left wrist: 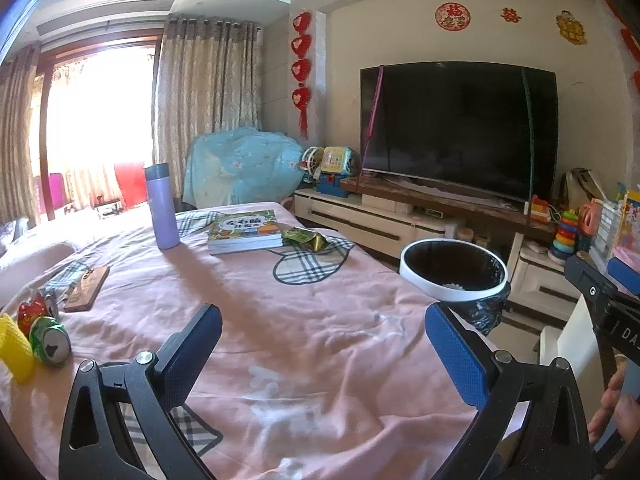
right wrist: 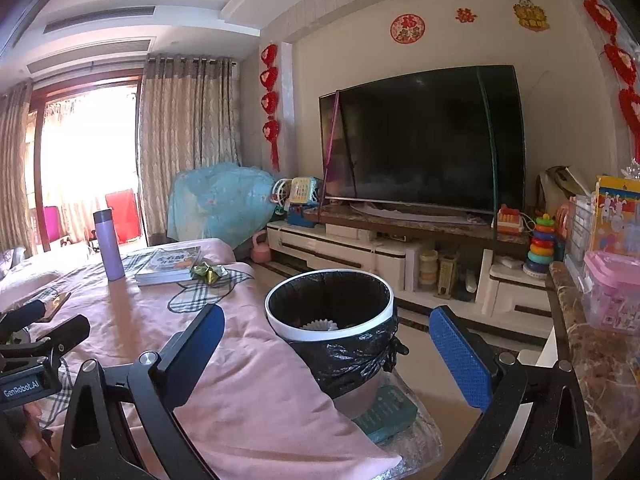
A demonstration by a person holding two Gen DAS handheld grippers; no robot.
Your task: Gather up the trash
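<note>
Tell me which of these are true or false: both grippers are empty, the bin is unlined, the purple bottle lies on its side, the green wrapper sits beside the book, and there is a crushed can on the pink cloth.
1. Both the left gripper and the right gripper are open and hold nothing. True.
2. The bin has no liner. False: a black bag lines it.
3. The purple bottle lies on its side. False: it stands upright.
4. The green wrapper sits beside the book. True.
5. A crushed can lies on the pink cloth. True.
</note>
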